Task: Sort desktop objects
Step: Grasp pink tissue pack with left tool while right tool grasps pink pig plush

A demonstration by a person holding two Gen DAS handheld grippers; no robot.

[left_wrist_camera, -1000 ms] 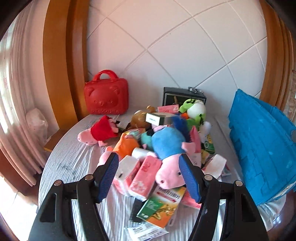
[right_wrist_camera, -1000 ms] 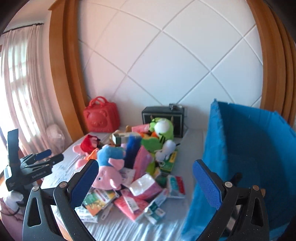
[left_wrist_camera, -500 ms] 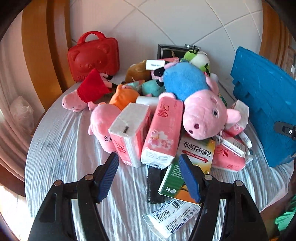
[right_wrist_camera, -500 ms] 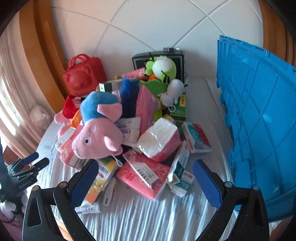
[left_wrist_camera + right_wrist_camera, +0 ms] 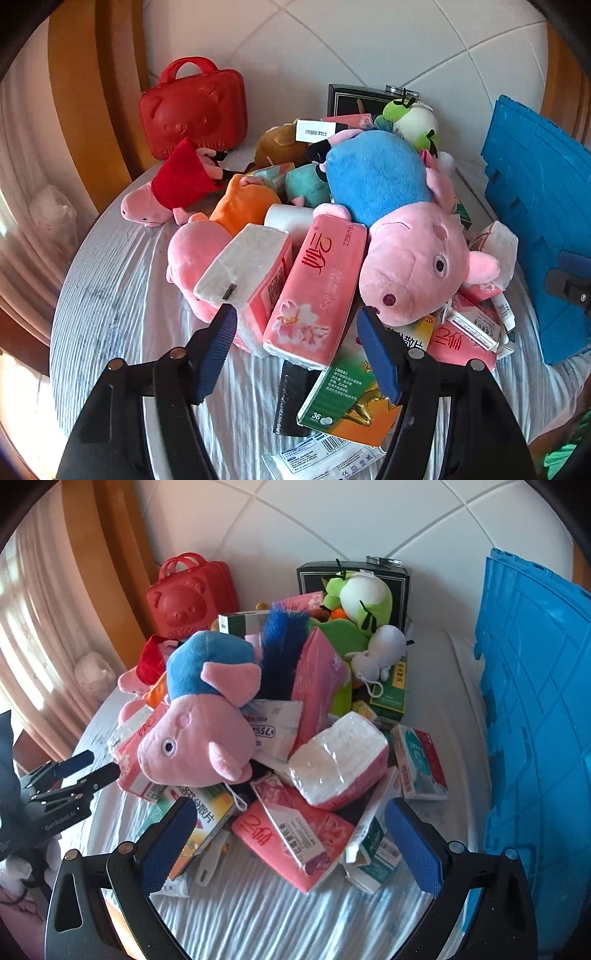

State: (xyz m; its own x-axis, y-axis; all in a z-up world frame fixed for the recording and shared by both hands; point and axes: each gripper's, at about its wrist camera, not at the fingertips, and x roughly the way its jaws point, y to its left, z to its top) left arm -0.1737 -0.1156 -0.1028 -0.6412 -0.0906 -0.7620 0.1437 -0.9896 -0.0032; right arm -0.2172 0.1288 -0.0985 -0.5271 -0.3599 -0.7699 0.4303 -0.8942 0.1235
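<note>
Nothing looks sorted yet: my left claw (image 5: 297, 341), half open and empty, hangs just before the pink tissue pack (image 5: 314, 295) in the pile, my right claw (image 5: 290, 840), wide and empty, shows boxes (image 5: 419, 762) near the blue crate (image 5: 532, 709) that the left view misses.

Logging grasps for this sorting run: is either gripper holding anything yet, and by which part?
Nothing is held. The left gripper and right gripper both stand open above the pile, pads touching nothing.
</note>
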